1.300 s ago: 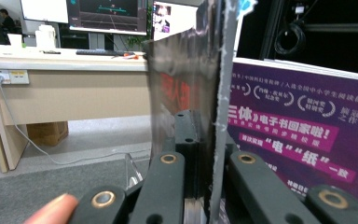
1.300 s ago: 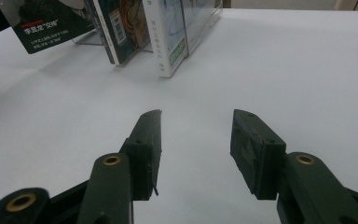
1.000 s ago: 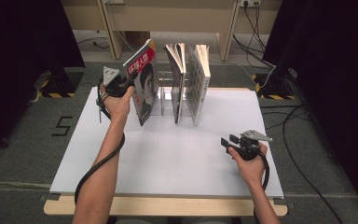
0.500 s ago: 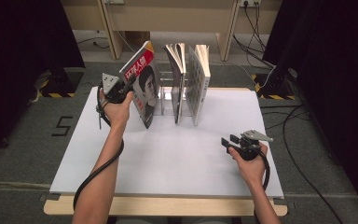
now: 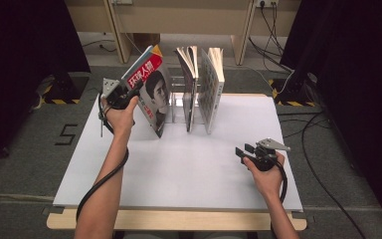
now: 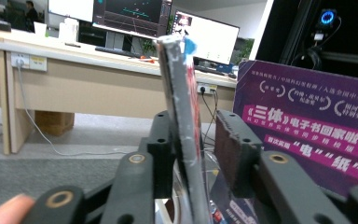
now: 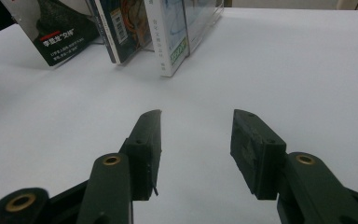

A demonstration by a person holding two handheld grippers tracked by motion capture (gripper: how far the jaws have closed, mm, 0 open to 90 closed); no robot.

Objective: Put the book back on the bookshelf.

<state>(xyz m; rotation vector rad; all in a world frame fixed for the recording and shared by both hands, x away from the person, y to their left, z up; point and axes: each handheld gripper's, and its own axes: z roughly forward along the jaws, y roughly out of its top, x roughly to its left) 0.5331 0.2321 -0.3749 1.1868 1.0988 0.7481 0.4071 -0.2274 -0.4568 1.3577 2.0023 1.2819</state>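
The left gripper, jaws apart, straddled the leaning magazine, not yet clamped, while the right gripper waited with jaws apart.

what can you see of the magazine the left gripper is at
The magazine is thin and glossy, with a red title band in white Chinese characters, a black-and-white portrait and an orange top corner. It stands tilted, its top leaning left, away from the two books upright in the clear rack, its bottom edge on the white table. The left gripper has its jaws around the magazine's upper edge; in the left gripper view the worn edge lies against one pad, with a gap to the other.
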